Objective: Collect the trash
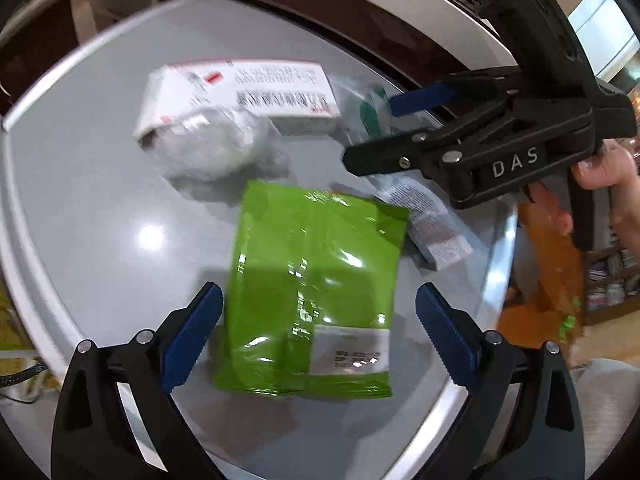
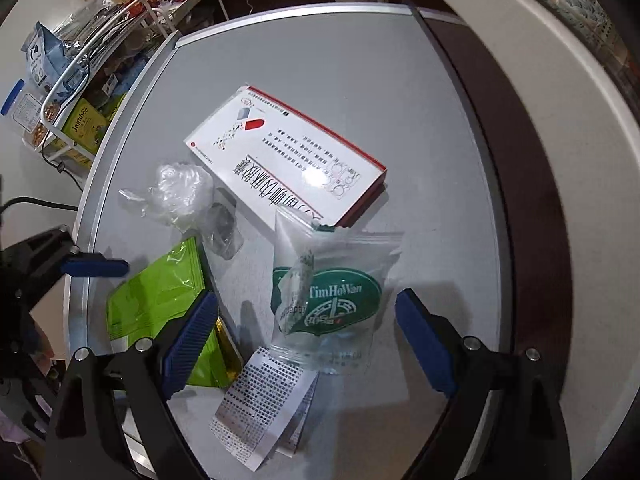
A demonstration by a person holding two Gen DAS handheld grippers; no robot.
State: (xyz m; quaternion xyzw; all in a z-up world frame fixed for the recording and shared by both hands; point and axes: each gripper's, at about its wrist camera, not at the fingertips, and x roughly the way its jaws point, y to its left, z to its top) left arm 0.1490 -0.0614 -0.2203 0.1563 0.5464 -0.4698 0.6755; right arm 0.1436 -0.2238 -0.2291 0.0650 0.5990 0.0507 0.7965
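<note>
A green foil pouch [image 1: 312,280] lies flat on the grey table [image 1: 80,200]. My left gripper [image 1: 318,292] stands open astride it, with neither pad touching it. My right gripper [image 2: 306,298] hangs open over a clear zip bag with a green logo [image 2: 332,292], which lies between the pads untouched. A white medicine box with a red edge [image 2: 288,156] lies behind the bag. Crumpled clear plastic [image 2: 180,192] sits to its left. A printed receipt [image 2: 260,400] lies near the front, partly under the bag. The right gripper [image 1: 372,128] also shows in the left wrist view.
A wire rack of snack packs [image 2: 80,80] stands off the table's left edge. A dark band and a white curved counter [image 2: 560,140] run along the right. A person's hand [image 1: 600,168] holds the right gripper's handle. The table has a metal rim [image 2: 280,14].
</note>
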